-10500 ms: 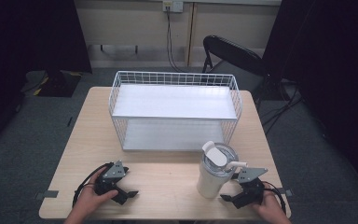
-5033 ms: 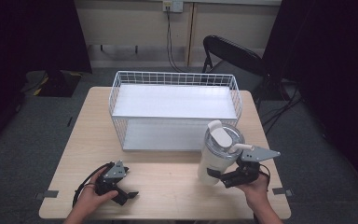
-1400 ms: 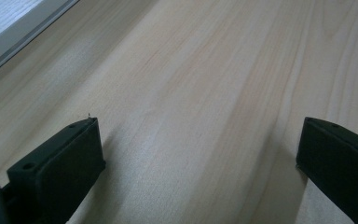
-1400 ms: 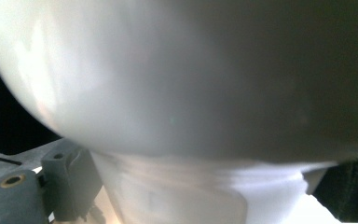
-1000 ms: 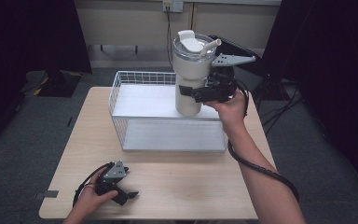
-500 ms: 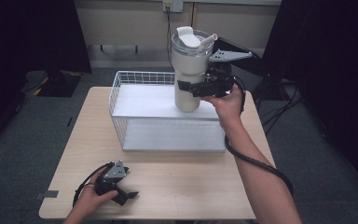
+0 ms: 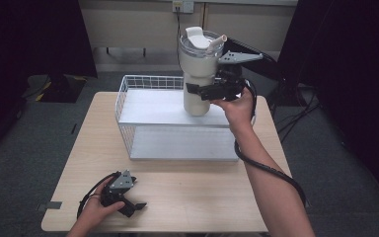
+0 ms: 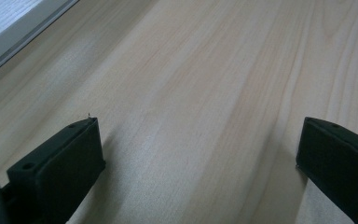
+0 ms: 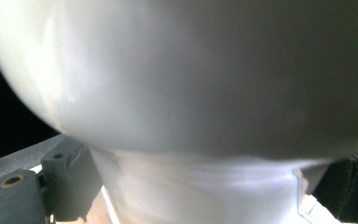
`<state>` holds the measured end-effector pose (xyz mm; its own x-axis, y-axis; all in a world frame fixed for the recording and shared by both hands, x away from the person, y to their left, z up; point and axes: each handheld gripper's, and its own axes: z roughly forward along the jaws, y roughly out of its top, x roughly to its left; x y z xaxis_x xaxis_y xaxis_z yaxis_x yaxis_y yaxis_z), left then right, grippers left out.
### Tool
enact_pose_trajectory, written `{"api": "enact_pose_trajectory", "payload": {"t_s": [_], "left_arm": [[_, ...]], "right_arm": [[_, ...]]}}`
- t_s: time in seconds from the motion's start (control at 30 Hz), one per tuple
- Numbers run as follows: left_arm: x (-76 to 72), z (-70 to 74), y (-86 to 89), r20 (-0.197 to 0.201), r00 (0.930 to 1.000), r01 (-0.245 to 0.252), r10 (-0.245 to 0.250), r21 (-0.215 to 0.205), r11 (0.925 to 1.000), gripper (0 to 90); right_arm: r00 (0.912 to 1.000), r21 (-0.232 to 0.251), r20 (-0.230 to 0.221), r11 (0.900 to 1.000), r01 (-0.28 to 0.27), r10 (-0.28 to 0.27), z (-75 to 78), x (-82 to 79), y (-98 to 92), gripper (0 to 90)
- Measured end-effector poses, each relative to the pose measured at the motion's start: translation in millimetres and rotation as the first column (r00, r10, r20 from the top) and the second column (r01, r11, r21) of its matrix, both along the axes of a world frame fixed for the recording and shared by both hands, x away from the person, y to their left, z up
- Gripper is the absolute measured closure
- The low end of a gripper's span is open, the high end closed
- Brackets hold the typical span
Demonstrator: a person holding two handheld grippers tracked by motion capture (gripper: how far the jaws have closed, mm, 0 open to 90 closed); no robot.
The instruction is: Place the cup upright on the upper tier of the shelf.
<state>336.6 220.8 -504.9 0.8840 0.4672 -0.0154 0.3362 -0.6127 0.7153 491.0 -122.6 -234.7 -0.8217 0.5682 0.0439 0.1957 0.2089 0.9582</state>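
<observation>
A tall cream tumbler [image 7: 199,69] with a clear lid and a straw stands upright over the top shelf of the white wire rack [image 7: 128,87], near its right end. My right gripper [image 7: 205,92] is shut on its narrow lower part; in the right gripper view the tumbler [image 9: 182,84] bulges wide above the black jaws that clamp its base. Whether its foot touches the shelf I cannot tell. My left gripper [image 7: 134,207] rests on the wooden table [image 7: 202,192] near the front left edge, held by a hand. Its jaws stand wide apart in the left gripper view, with bare wood between them.
The rack has an upper white shelf [image 7: 153,106] and a lower white shelf [image 7: 182,143] and takes up the table's far half. A black cable [image 7: 261,165] trails along the right forearm. A dark chair [image 7: 256,49] stands behind the table.
The right gripper has carried the tumbler from the table's front right up over the rack, and in the last second lowered it slightly toward the top shelf. The left gripper has stayed still.
</observation>
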Motion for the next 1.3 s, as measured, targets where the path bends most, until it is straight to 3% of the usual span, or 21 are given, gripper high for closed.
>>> {"api": "enact_pose_trajectory", "payload": {"t_s": [1.3], "left_arm": [[0.0,0.0,0.0,0.000,1.0000,0.000,0.000,0.000,1.0000,0.0]], "right_arm": [[0.9991,-0.007,-0.013,0.999,0.041,-0.041,-17.4,18.3,4.9,10.2]]}}
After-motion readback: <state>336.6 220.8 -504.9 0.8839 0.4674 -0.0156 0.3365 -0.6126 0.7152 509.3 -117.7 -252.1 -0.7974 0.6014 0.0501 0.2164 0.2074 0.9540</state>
